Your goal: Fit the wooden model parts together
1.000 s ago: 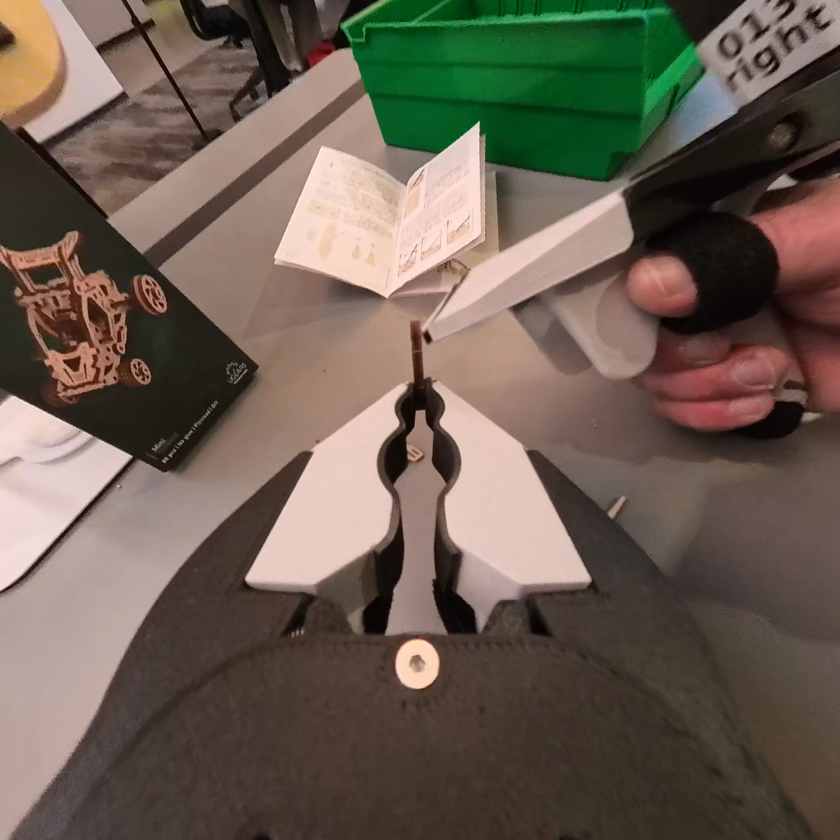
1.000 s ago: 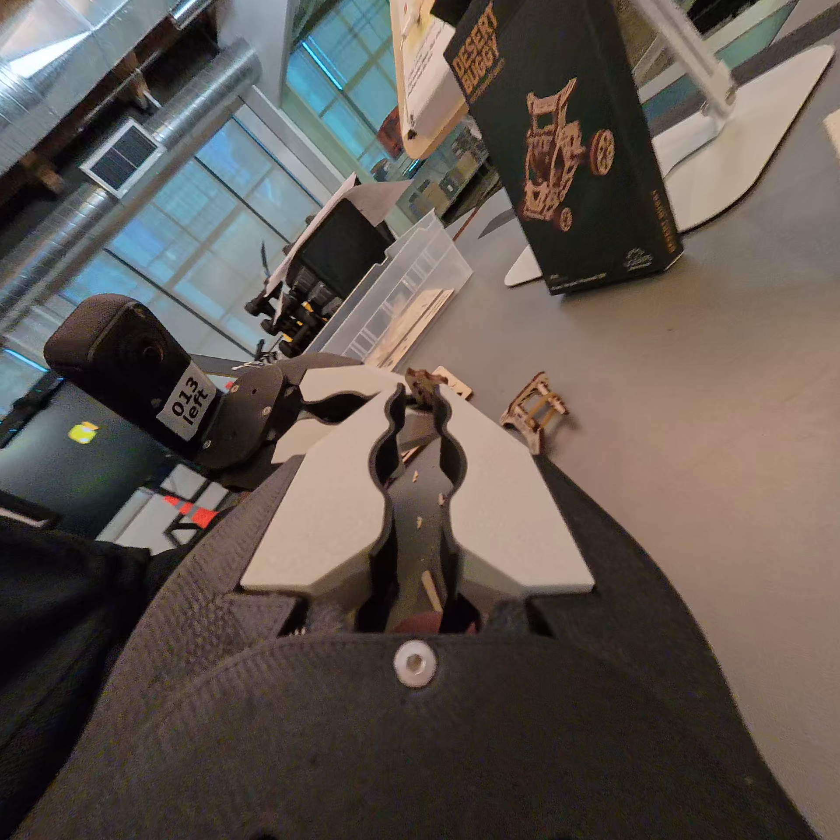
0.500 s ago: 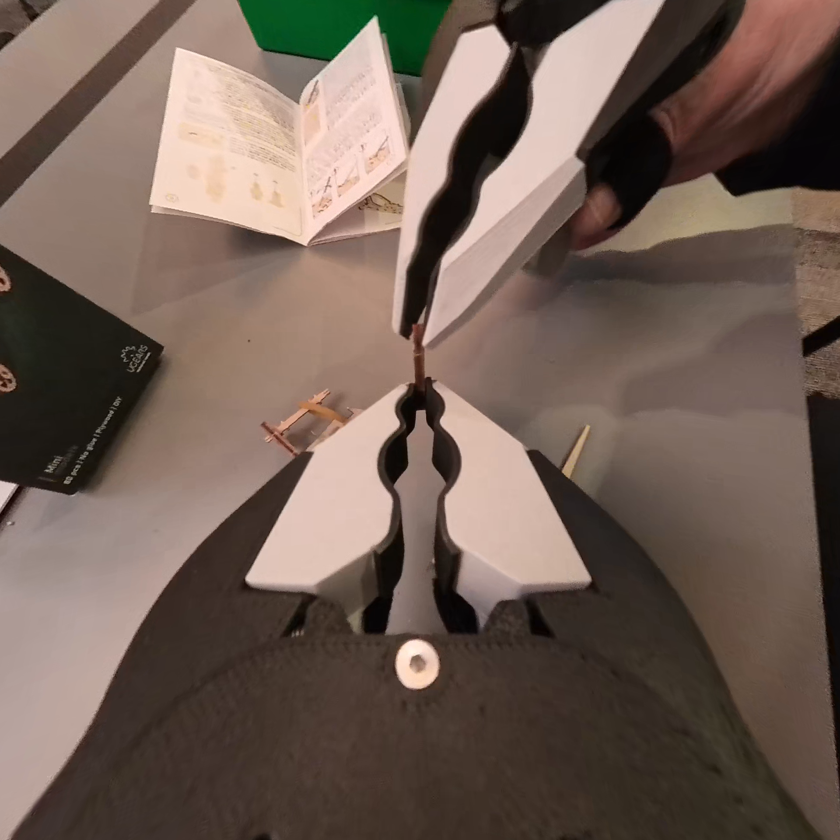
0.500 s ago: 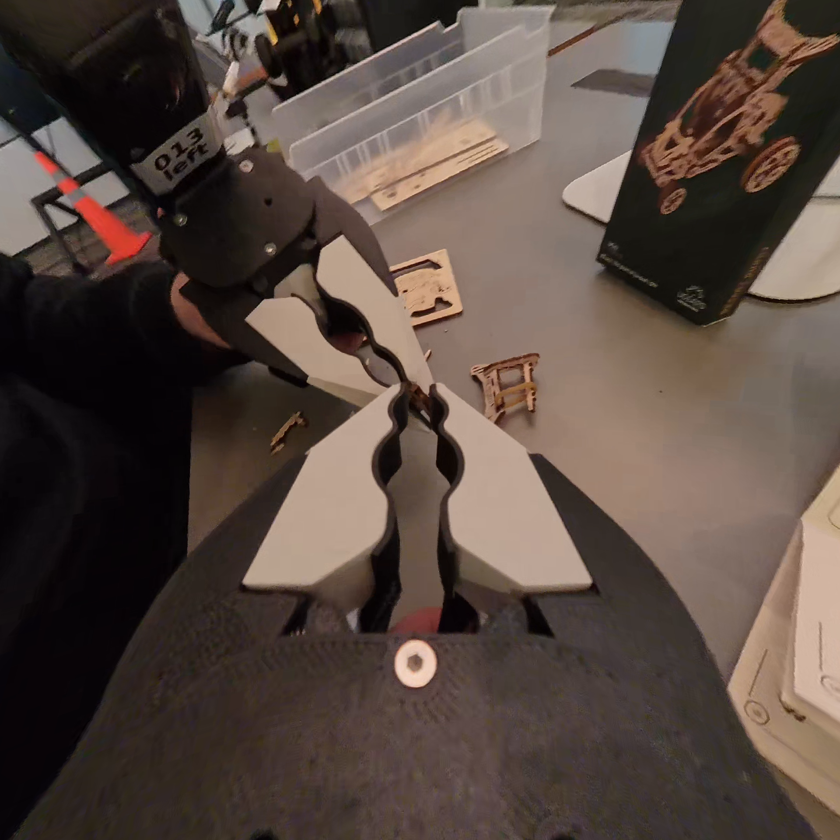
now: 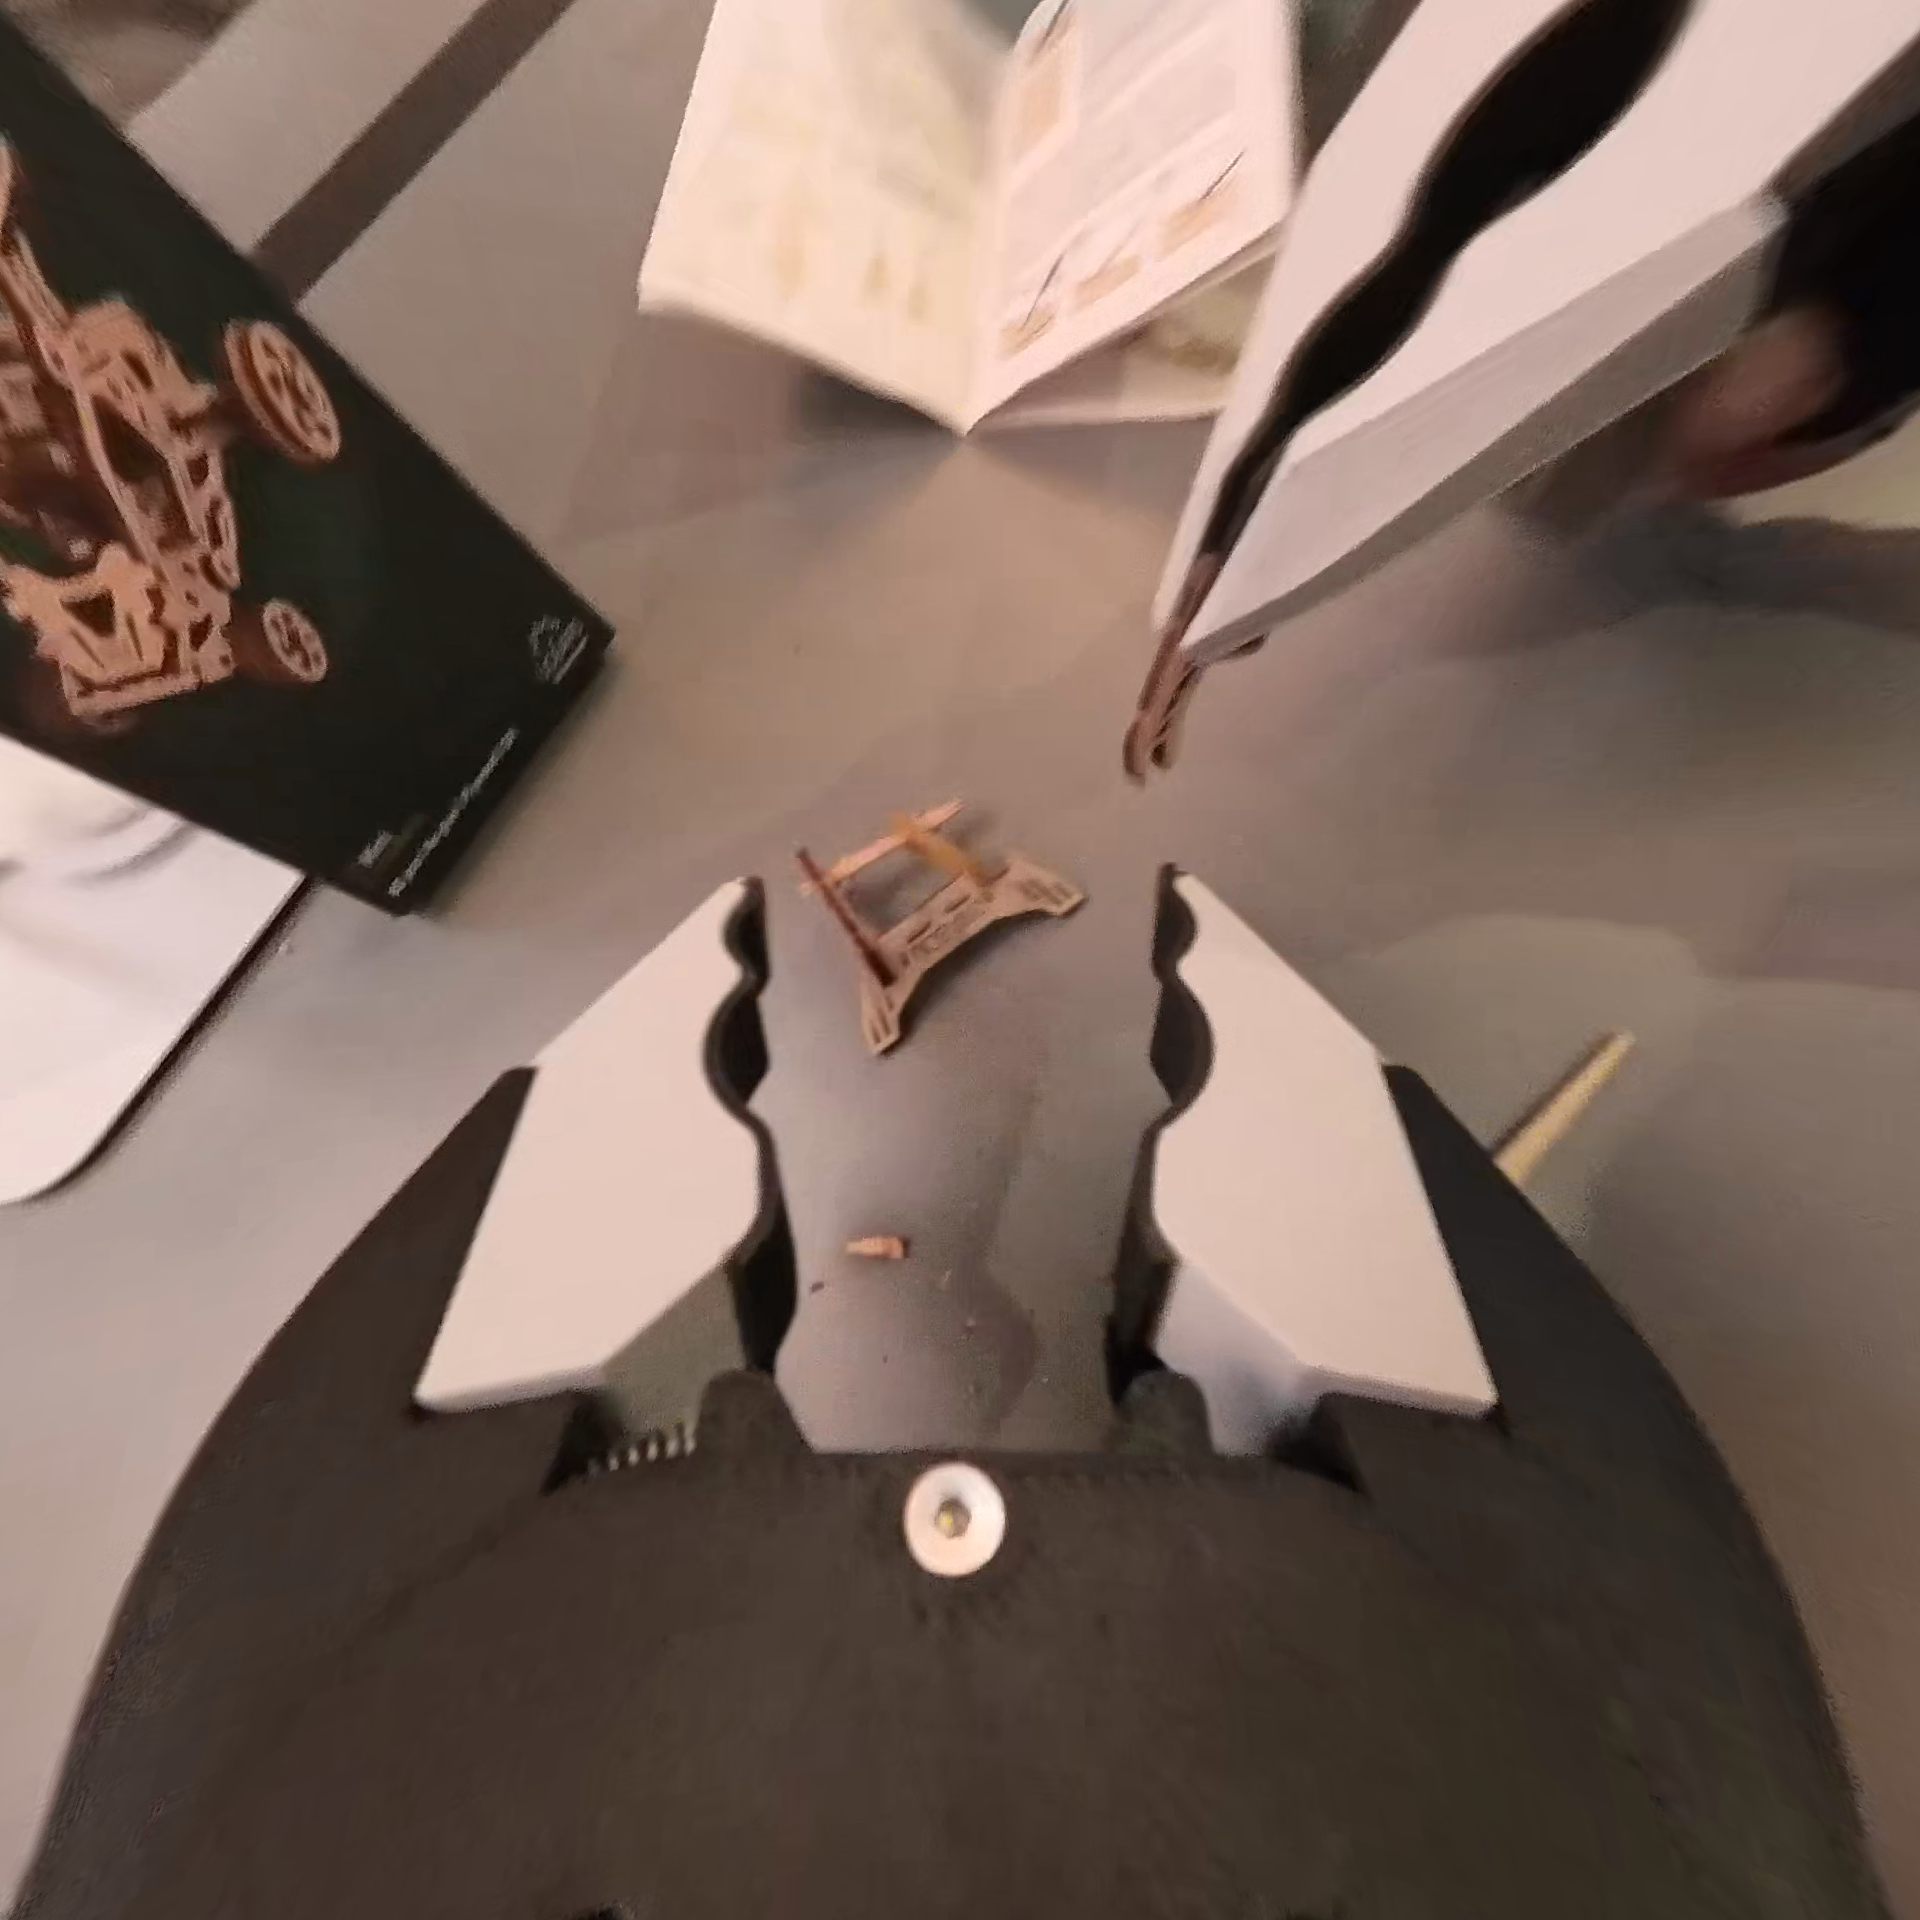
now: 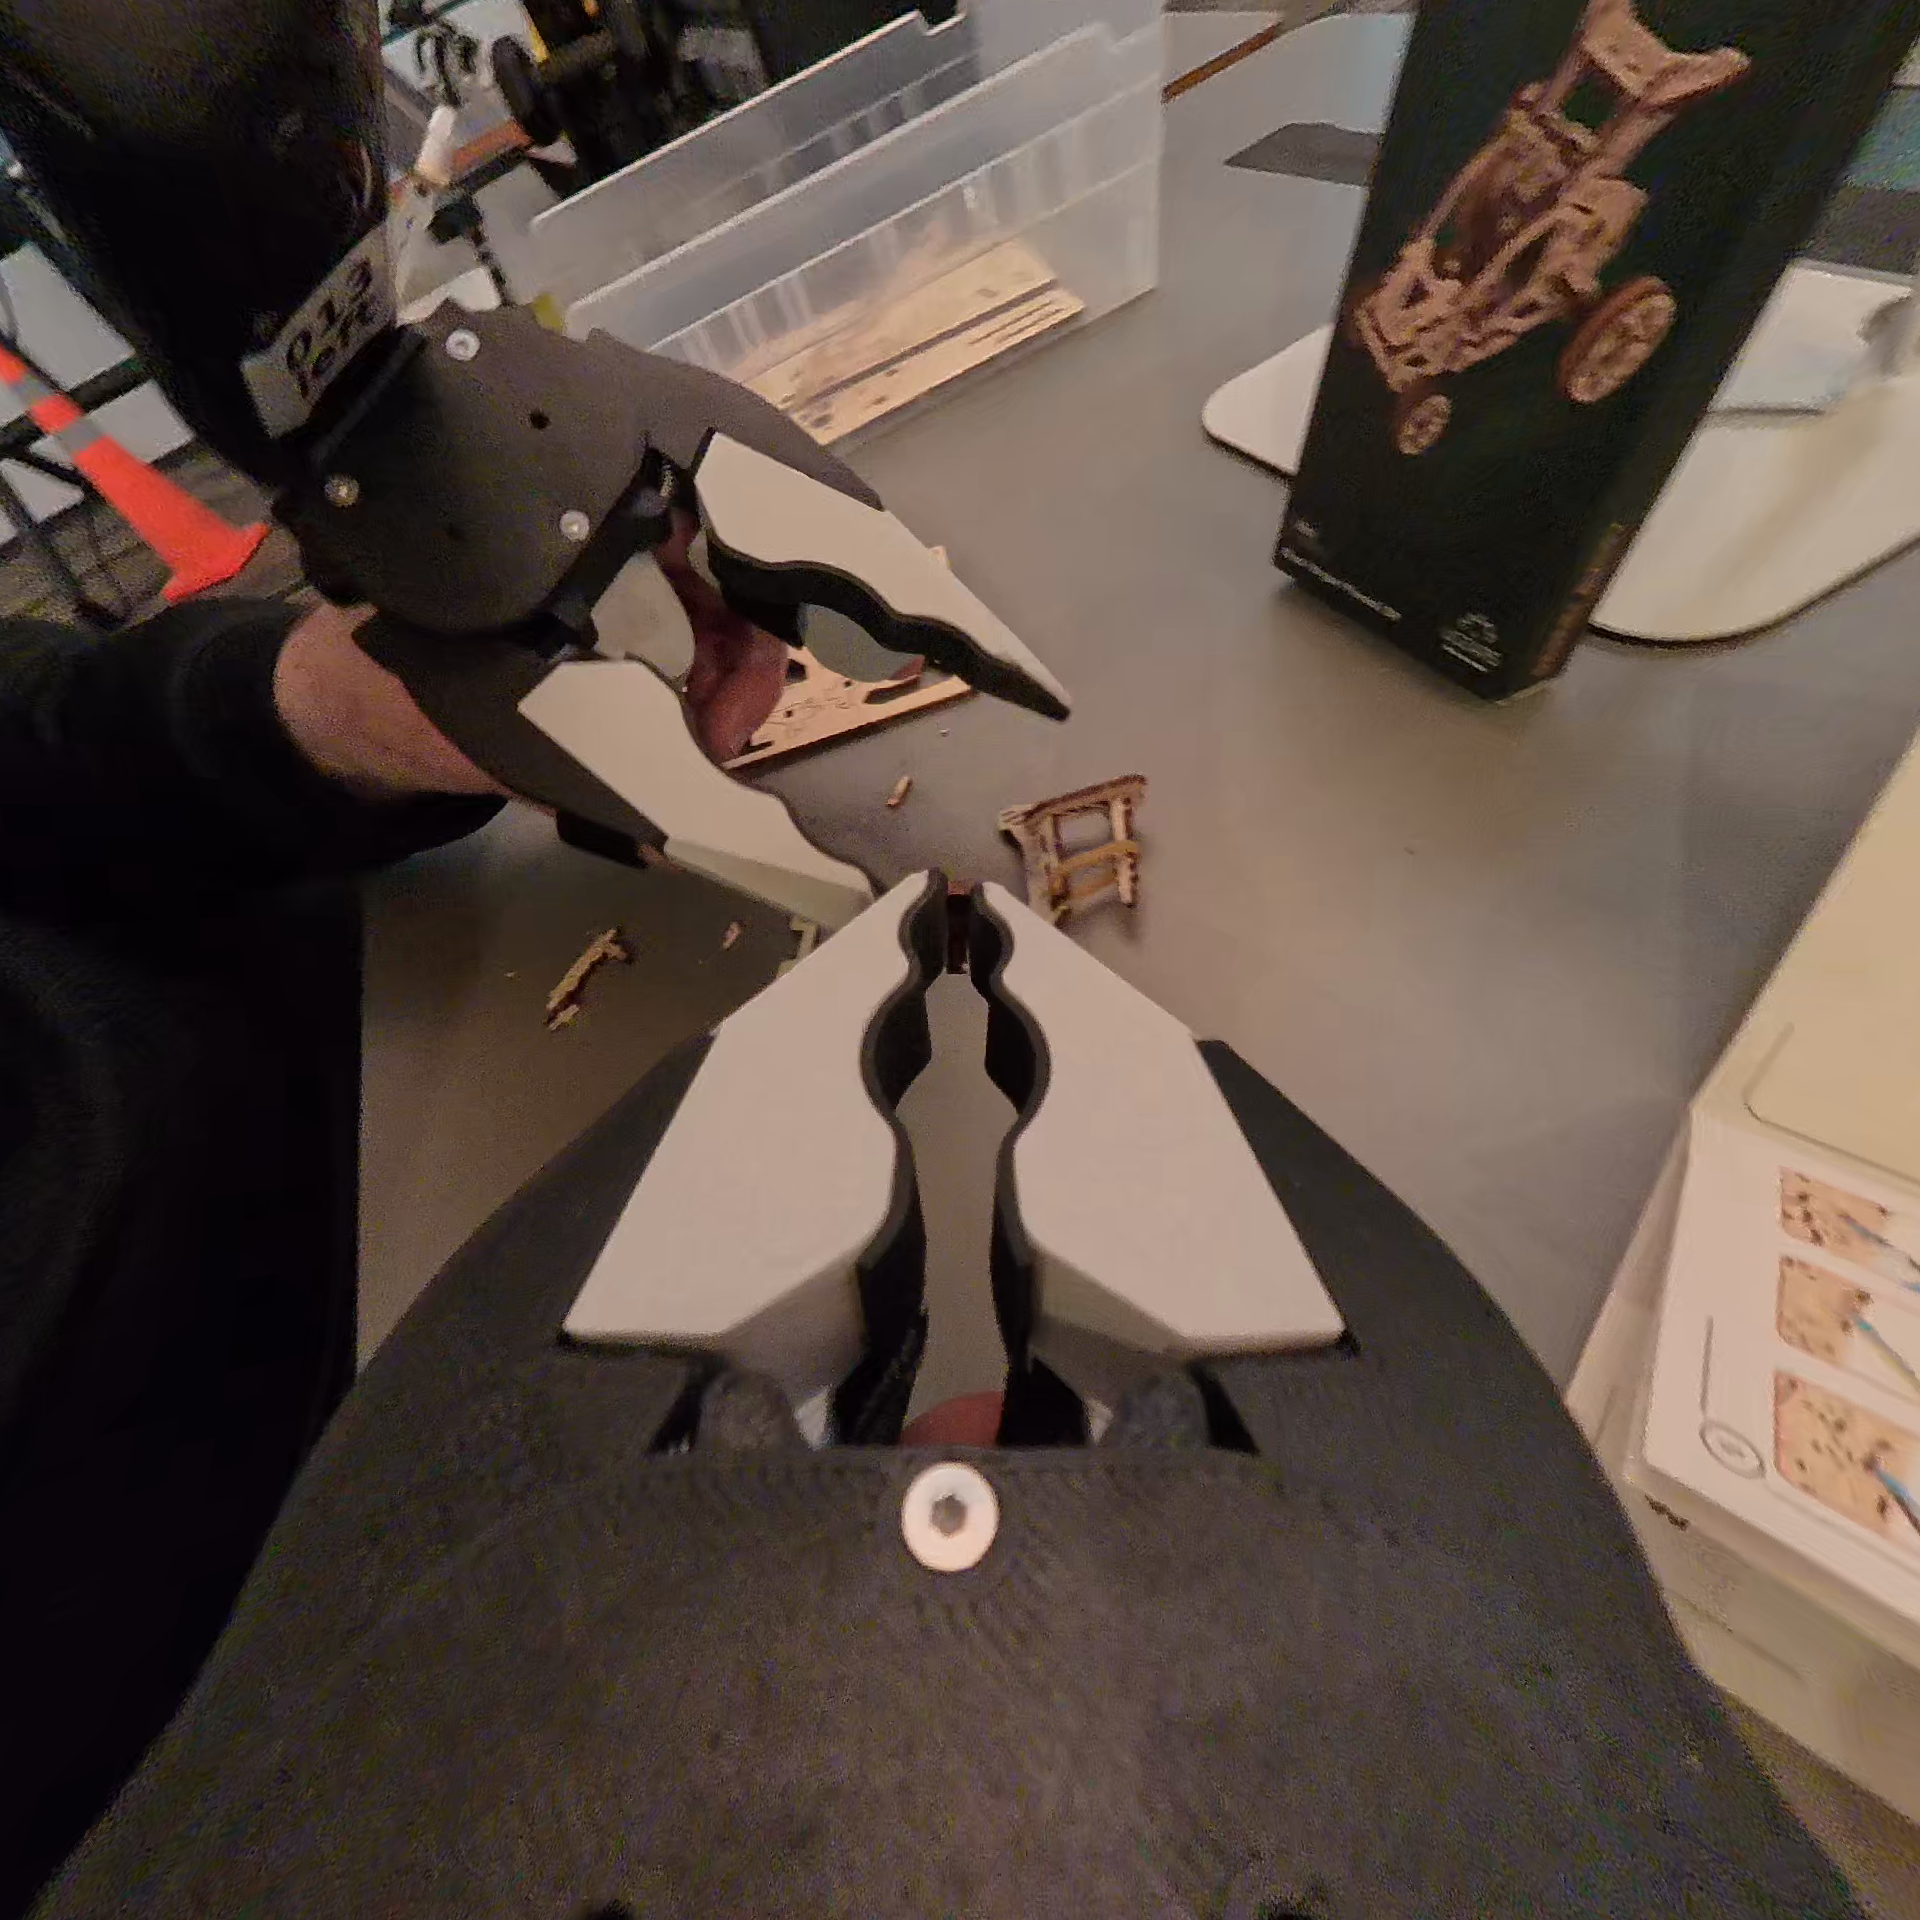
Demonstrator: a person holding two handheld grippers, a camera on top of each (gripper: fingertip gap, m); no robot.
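Two grippers: left [image 5: 961,883] released wide above frame [image 5: 940,914]; right [image 6: 954,899] clenched on brown part [image 5: 1162,707], just beside frame.

The left gripper [image 5: 961,914] has spread its fingers and released the small wooden piece [image 6: 958,928], now pinched only by the right gripper [image 6: 954,902].

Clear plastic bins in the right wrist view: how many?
2. Both sit at the far edge of the table, side by side: the nearer bin holds flat wooden sheets, the second is just behind it. Others may be hidden behind the left hand-held gripper.
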